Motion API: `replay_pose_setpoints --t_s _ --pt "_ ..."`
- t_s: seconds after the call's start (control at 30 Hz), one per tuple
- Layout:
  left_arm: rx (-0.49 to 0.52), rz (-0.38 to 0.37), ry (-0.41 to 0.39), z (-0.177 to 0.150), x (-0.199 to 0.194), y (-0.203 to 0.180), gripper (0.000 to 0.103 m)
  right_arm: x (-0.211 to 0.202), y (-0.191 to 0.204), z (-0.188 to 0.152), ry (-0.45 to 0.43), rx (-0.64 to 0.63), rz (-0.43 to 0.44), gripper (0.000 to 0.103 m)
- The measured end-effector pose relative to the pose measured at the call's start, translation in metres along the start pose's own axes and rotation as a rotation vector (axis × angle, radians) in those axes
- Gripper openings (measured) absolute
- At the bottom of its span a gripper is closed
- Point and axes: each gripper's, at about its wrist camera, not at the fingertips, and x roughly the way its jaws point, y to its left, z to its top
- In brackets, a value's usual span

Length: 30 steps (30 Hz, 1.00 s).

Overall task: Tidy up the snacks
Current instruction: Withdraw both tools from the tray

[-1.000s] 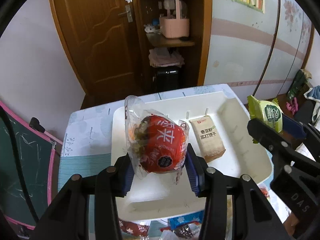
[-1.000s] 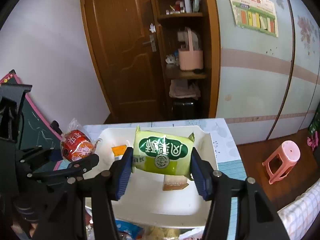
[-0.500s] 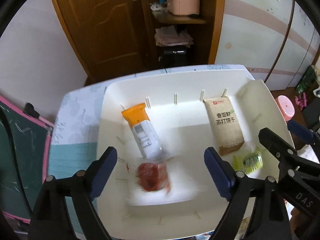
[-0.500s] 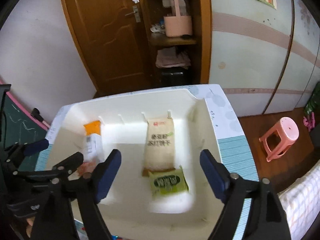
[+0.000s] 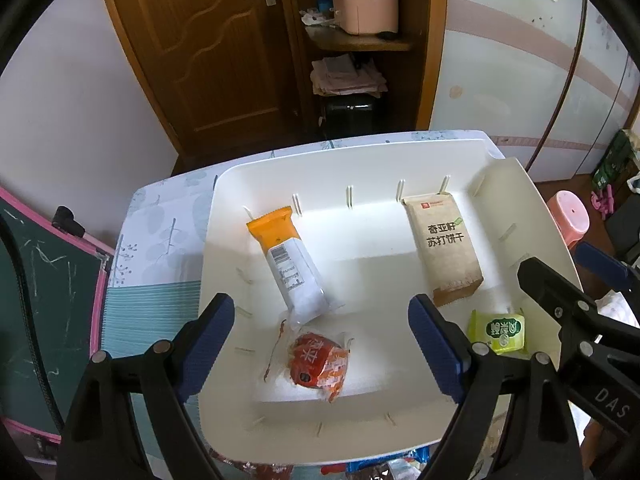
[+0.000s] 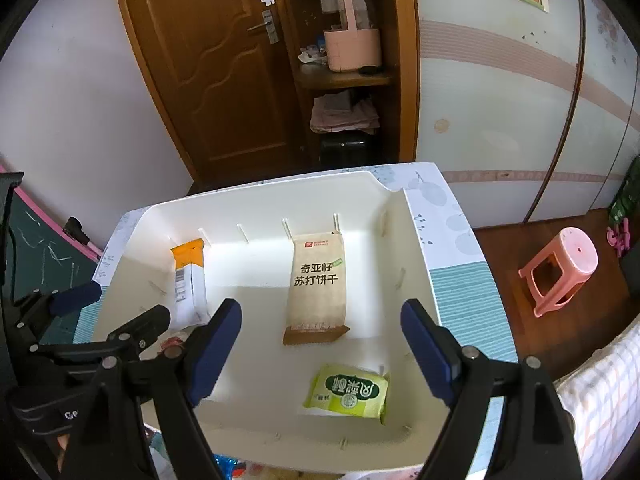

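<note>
A white tray on the table holds several snacks. A red round snack in clear wrap lies at its near left, below my open, empty left gripper. A green packet lies at the near right, below my open, empty right gripper. An orange-and-white bar and a tan cracker pack lie further back. Both grippers hover above the tray's near edge.
More loose snack packets lie on the table in front of the tray. A chalkboard with a pink frame stands at the left. A pink stool stands on the floor at the right. A wooden door and shelf are behind.
Both grippers opened and let go: the red snack and the green packet dropped into the tray. Both grippers have since stayed open above it and the snacks have settled.
</note>
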Motion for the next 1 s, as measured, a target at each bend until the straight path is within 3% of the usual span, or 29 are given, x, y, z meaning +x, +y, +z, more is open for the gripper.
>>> replay_pose_setpoints --t_s 0.47,0.63,1.0 --pt "0.020 0.010 -0.119 -0.036 -0.090 0.007 0.092 -0.076 0.010 -0.016 -0.062 0.028 0.011 0.083" --pt "0.031 0.026 -0.169 -0.062 -0.125 0.012 0.093 -0.109 0.013 -0.034 -0.087 0.042 -0.002 0.083" --pt "0.054 -0.014 -0.210 -0.117 -0.170 0.012 0.094 -0.165 0.021 -0.082 -0.153 -0.009 -0.051 0.083"
